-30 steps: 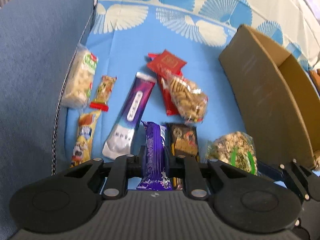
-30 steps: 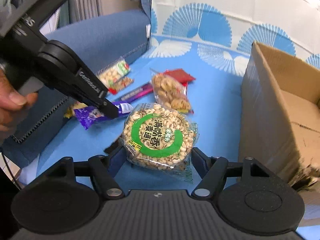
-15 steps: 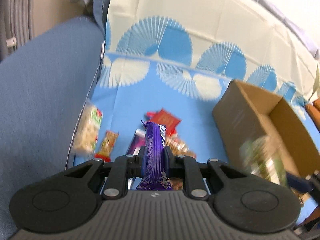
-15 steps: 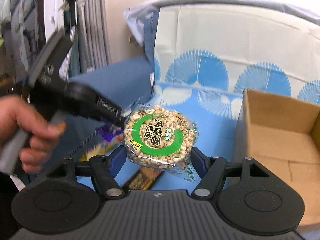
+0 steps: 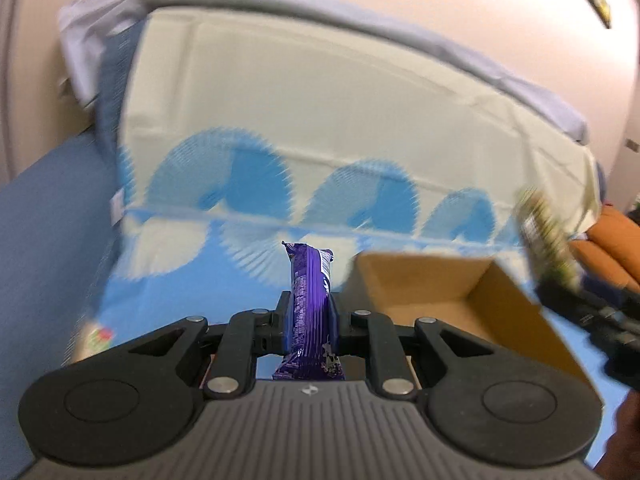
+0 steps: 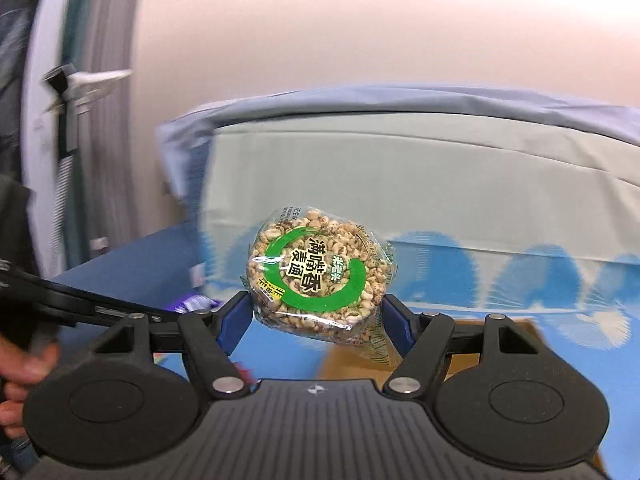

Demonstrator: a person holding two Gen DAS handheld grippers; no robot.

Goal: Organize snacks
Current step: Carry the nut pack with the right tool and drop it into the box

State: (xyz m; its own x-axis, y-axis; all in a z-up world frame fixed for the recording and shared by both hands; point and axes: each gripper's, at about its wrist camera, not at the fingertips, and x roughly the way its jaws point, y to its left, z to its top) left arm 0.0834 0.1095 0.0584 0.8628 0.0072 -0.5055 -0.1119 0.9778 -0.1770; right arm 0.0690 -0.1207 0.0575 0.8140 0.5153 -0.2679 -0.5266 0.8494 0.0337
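My left gripper [image 5: 309, 312] is shut on a purple snack bar [image 5: 310, 304] that stands upright between the jaws, lifted above the blue cloth. The open cardboard box [image 5: 460, 296] lies just ahead and to the right of it. My right gripper [image 6: 318, 312] is shut on a round puffed-grain cake [image 6: 316, 276] in a clear wrapper with a green ring, held high; the same cake shows blurred in the left wrist view [image 5: 548, 236]. A corner of the box [image 6: 400, 360] shows below the cake.
A sofa with a blue and cream fan-pattern cover [image 5: 280, 140] fills the background. A blue cushion [image 5: 44, 232] is on the left. One snack packet [image 5: 94, 336] shows at the left edge. Orange cushions [image 5: 608, 248] lie at far right.
Both grippers have risen and tilted upward with their snacks. The snacks on the cloth have dropped out of view, and the box now sits lower in both views.
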